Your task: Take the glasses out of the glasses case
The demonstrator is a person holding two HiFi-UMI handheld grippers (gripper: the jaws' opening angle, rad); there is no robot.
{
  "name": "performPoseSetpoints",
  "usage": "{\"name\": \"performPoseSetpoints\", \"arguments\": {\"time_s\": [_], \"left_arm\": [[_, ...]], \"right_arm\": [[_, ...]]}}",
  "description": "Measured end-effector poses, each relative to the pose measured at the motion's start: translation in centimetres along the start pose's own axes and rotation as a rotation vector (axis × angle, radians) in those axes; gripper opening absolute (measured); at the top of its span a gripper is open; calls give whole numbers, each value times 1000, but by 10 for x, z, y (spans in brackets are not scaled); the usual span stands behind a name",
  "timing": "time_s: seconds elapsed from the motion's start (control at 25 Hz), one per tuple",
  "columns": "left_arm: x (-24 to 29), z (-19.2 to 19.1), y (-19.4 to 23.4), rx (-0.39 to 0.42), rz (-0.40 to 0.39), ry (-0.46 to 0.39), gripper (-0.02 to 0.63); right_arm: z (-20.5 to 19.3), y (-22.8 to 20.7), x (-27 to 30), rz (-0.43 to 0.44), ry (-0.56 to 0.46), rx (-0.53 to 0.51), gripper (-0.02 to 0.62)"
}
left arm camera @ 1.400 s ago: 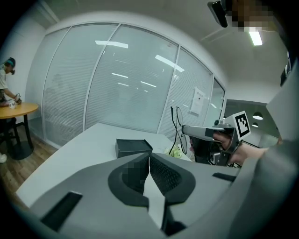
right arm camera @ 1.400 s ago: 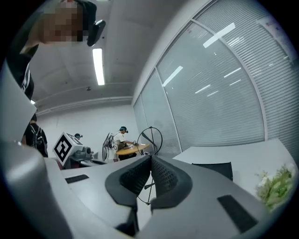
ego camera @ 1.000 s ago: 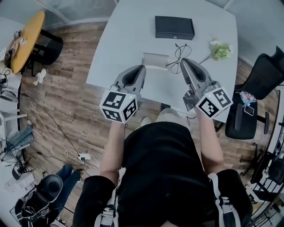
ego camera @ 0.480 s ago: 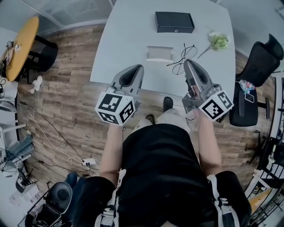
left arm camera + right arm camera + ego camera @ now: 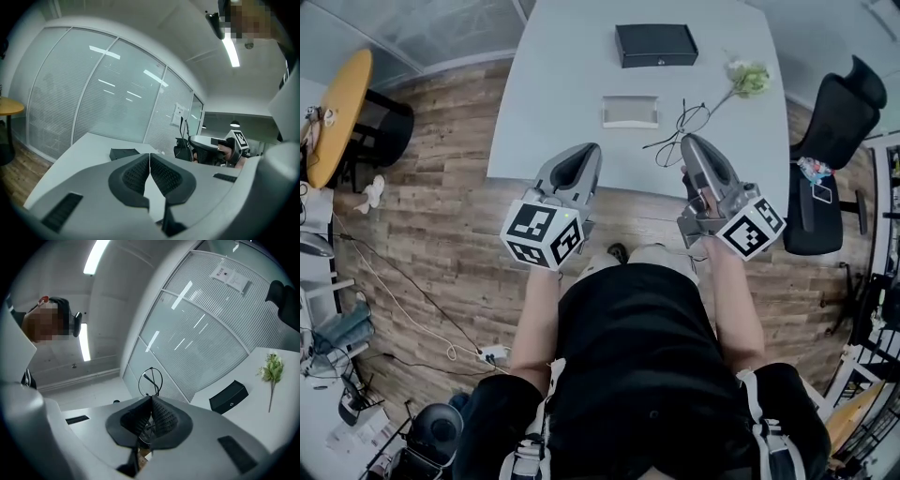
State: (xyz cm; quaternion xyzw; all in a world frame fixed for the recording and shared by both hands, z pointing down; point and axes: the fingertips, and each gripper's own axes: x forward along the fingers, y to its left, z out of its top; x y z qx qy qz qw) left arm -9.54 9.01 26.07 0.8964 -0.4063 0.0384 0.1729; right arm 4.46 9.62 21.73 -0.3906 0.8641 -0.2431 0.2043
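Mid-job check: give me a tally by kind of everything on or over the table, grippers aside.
black case: 1
pale tray: 1
glasses: 1, pinched in the right gripper
flower sprig: 1
Total: 4

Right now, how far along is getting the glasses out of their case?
Done: the glasses are out, clear of the black case at the far side of the table. In hand: the right gripper is shut on their frame, over the near edge; the left gripper is shut, empty. Left: probably just setting them down.
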Motion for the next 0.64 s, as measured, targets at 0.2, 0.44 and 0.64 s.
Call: {"name": "performPoseSetpoints", "arguments": {"time_s": [0.2,0.44,0.64], "left_arm": [[1,0,-4,-7,-12,2,25],[4,-3,-5,-9,-32,14,25],[5,-8,-16,-5,-48,22,25]], "right_arm": [[3,2,-4,0,-15,19,20],[3,0,-8,-18,-27,29,20],[5,1,-20,-29,-32,21,20]]}}
